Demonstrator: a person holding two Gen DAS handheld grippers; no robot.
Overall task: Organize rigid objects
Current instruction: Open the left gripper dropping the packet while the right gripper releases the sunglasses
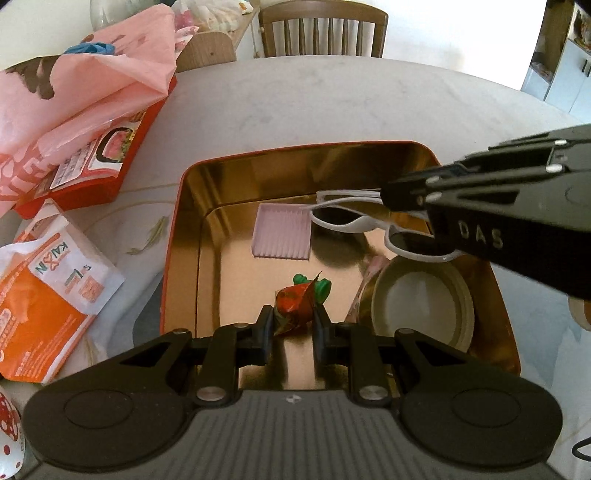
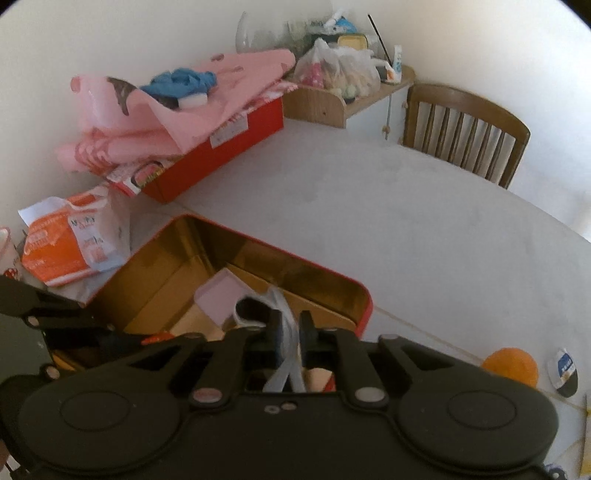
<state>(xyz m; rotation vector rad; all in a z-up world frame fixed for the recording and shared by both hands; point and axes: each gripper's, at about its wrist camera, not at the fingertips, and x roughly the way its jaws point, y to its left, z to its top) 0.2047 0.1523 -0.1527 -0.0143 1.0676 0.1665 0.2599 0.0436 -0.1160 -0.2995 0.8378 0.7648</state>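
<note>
A red tin box (image 1: pixel 173 236) with a gold inside sits on the table; it also shows in the right wrist view (image 2: pixel 364 295). In it lie a pink ridged tile (image 1: pixel 282 232), a round beige lid (image 1: pixel 424 302) and a red and green toy (image 1: pixel 299 299). My left gripper (image 1: pixel 293 325) is over the tin with its jaws around the toy, which touches the left finger. My right gripper (image 2: pixel 290 326) is shut on white-framed sunglasses (image 1: pixel 354 218) and holds them above the tin; the sunglasses (image 2: pixel 251 310) stick out past its fingers.
A red box (image 2: pixel 221 155) under pink paper (image 1: pixel 74 92) stands at the back left. An orange and white packet (image 1: pixel 48 288) lies left of the tin. An orange ball (image 2: pixel 511 365) and a small disc (image 2: pixel 565 371) lie at the right. A wooden chair (image 1: pixel 323 31) stands behind the table.
</note>
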